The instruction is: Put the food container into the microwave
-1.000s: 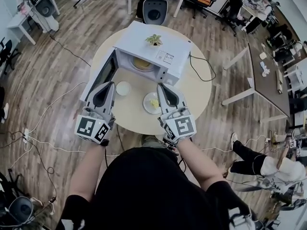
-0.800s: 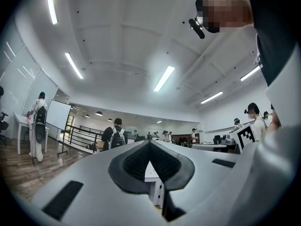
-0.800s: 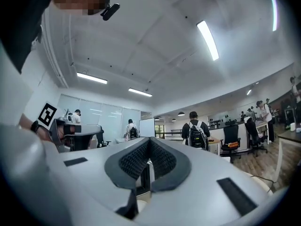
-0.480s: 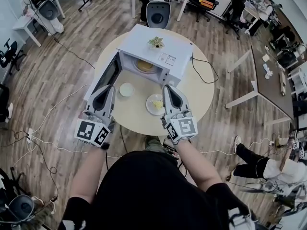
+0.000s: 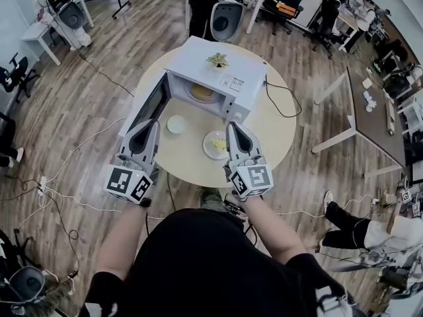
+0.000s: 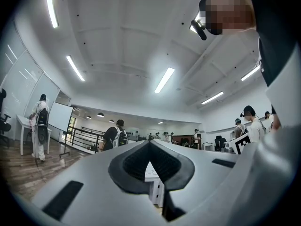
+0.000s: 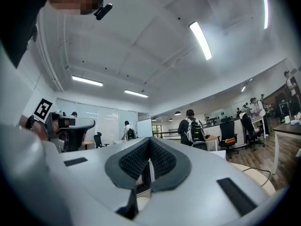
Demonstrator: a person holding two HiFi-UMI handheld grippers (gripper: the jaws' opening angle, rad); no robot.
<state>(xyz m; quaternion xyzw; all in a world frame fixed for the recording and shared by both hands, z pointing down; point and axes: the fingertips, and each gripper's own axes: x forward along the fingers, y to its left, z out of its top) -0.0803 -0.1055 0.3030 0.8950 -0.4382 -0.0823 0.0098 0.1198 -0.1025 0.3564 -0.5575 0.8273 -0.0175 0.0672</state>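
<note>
While my left gripper (image 5: 151, 124) and right gripper (image 5: 232, 127) hover over the counter's (image 5: 192, 160) near edge, fingers (image 6: 134, 161) pressed together on nothing, the food container (image 5: 217, 144) sits flat, open side up, mid-counter beside my right gripper. It is round, without a long axis. The microwave (image 5: 218, 68) faces it, door (image 5: 151, 104) open.

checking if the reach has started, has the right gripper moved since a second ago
No. The right gripper still sits just right of the food container on the table, jaws shut.
</note>
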